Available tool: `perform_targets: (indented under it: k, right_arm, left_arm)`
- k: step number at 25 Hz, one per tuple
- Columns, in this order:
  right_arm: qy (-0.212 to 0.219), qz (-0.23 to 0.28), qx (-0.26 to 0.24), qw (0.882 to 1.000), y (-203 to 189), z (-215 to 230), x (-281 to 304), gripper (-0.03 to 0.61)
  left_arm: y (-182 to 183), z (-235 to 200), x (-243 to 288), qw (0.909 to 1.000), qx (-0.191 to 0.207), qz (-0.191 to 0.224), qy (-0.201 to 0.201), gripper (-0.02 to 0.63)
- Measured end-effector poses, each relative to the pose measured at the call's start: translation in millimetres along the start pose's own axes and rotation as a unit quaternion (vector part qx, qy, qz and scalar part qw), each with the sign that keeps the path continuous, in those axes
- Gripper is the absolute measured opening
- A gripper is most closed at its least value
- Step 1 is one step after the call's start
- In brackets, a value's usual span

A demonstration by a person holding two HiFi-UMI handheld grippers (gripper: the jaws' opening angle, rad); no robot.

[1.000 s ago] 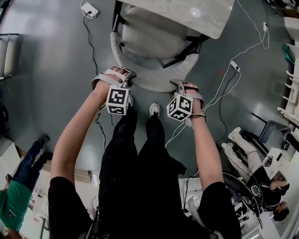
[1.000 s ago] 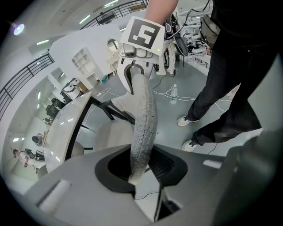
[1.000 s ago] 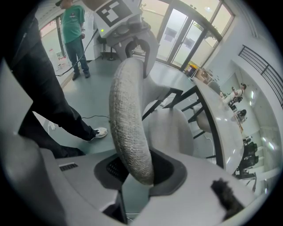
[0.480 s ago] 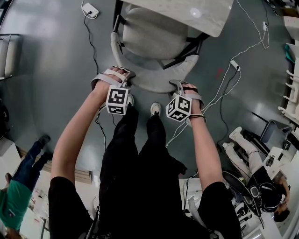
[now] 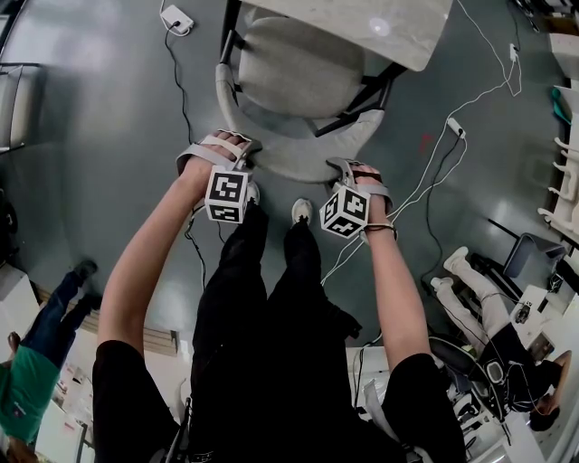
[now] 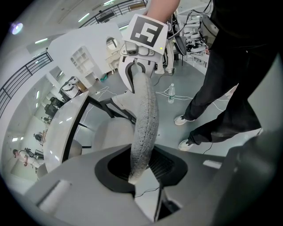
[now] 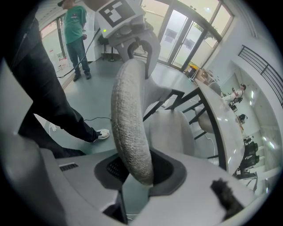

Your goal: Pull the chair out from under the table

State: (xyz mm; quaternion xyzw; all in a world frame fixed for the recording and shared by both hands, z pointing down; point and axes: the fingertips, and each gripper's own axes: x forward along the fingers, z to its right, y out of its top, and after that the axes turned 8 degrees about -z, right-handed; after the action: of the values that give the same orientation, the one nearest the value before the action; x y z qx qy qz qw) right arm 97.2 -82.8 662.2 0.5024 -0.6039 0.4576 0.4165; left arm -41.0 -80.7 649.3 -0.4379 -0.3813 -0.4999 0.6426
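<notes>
A grey fabric chair (image 5: 298, 72) stands partly under the pale table (image 5: 398, 36), its curved backrest (image 5: 303, 155) toward me. My left gripper (image 5: 242, 149) is shut on the backrest's top rim at the left end. At the right end my right gripper (image 5: 342, 169) is shut on the same rim. In the left gripper view the backrest (image 6: 145, 119) runs between the jaws of the left gripper (image 6: 141, 173) up to the right gripper (image 6: 139, 66). In the right gripper view the backrest (image 7: 128, 119) passes through the right gripper (image 7: 142, 176) toward the left gripper (image 7: 132, 44).
Cables and a power strip (image 5: 174, 18) lie on the grey floor round the chair. My shoes (image 5: 300, 211) are just behind the backrest. A seated person (image 5: 507, 353) is at the lower right, a standing person in green (image 5: 27, 389) at the lower left. A water bottle (image 6: 171, 93) stands on the floor.
The chair's seat shows a little more from under the table. Both grippers keep their hold on the backrest and have barely moved.
</notes>
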Motion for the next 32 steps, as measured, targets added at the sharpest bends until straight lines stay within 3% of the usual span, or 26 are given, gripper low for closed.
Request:
perform_targets:
  k: [32]
  right_arm:
    - [0.010, -0.007, 0.005, 1.000, 11.9, -53.2, -11.3, 0.106]
  left_arm:
    - [-1.7, 47.8, -18.5, 0.9997, 0.019, -0.001, -0.012, 0.100]
